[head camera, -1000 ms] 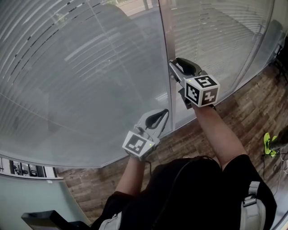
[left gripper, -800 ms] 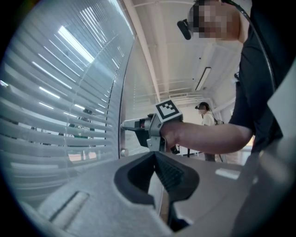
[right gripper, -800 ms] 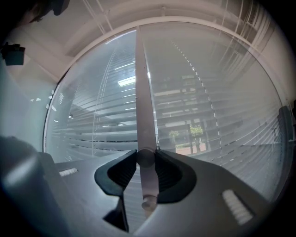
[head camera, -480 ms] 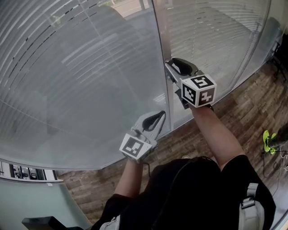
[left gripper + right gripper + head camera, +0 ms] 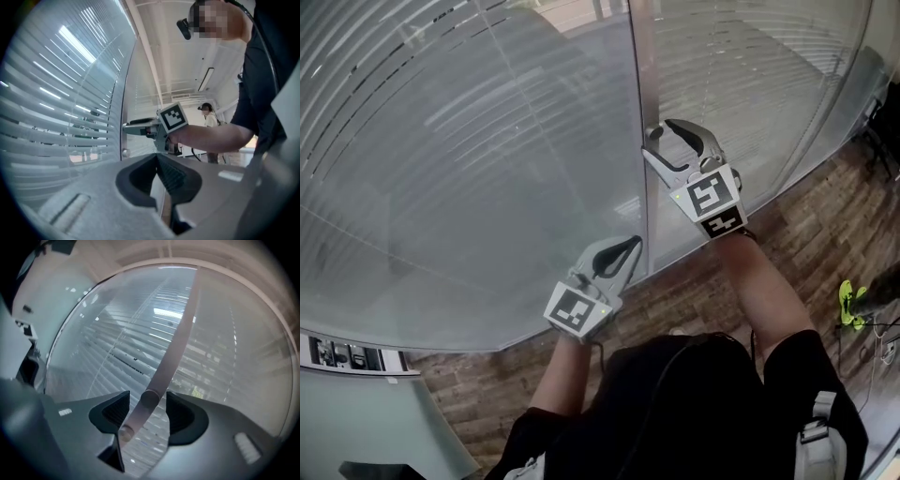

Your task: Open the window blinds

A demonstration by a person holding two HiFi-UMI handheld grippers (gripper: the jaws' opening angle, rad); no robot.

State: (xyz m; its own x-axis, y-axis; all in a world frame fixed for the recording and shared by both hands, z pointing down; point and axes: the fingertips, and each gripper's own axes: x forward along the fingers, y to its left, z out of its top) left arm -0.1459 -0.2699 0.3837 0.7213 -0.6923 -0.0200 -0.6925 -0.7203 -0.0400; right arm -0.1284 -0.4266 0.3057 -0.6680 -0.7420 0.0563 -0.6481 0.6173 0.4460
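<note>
Your right tool (image 5: 658,141) points level at the metal window post (image 5: 642,75). Its jaws have just been opening wide, and the round knob (image 5: 151,398) stands between them, clear of both pads. Your left tool (image 5: 630,246) waits lower by the same post, jaws together and empty. The blinds (image 5: 469,141) hang behind the glass, slats mostly closed.
</note>
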